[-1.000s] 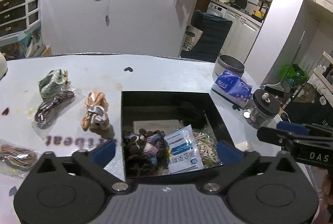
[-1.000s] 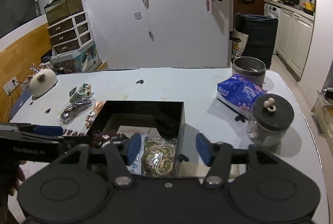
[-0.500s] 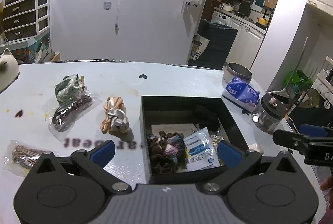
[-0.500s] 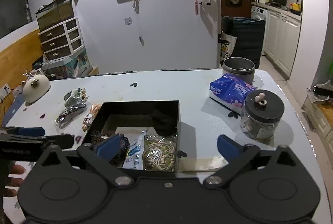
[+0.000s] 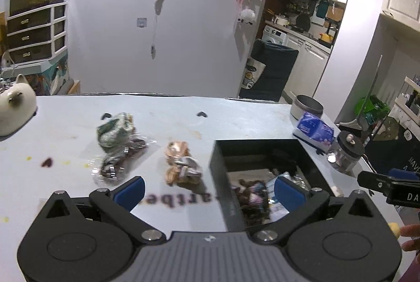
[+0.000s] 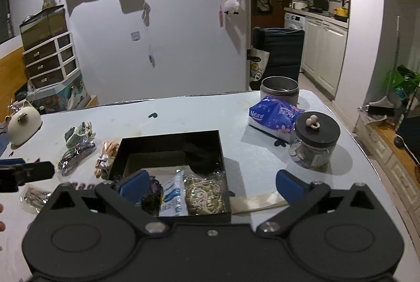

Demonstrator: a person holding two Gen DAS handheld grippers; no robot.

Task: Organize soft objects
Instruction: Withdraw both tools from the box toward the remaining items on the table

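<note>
A black open box [image 5: 219,166] [image 6: 168,140] sits on the white table and holds a dark knitted bundle [image 5: 252,195], a blue-and-white packet [image 6: 172,194] and a bag of cream hair ties [image 6: 203,194]. Left of the box lie a peach and silver scrunchie [image 5: 181,164] [image 6: 106,154], a green patterned scrunchie [image 5: 113,129] [image 6: 77,133] and a bagged dark scrunchie [image 5: 118,162] [image 6: 74,156]. My left gripper [image 5: 208,192] hangs open over the table and the box's left wall, nothing between its fingers. My right gripper [image 6: 210,183] is open above the box's near right corner, also holding nothing.
A blue tissue pack [image 6: 274,116], a metal tin [image 6: 279,89] and a lidded glass jar [image 6: 315,143] stand right of the box. A cream cat-shaped pot [image 6: 23,122] sits far left. Another bagged item [image 6: 34,196] lies near the table's front left.
My right gripper's jaws widened from partly closed to fully open. Both grippers drew back from the box, and the left one shifted left, so the loose scrunchies now sit nearer its centre.
</note>
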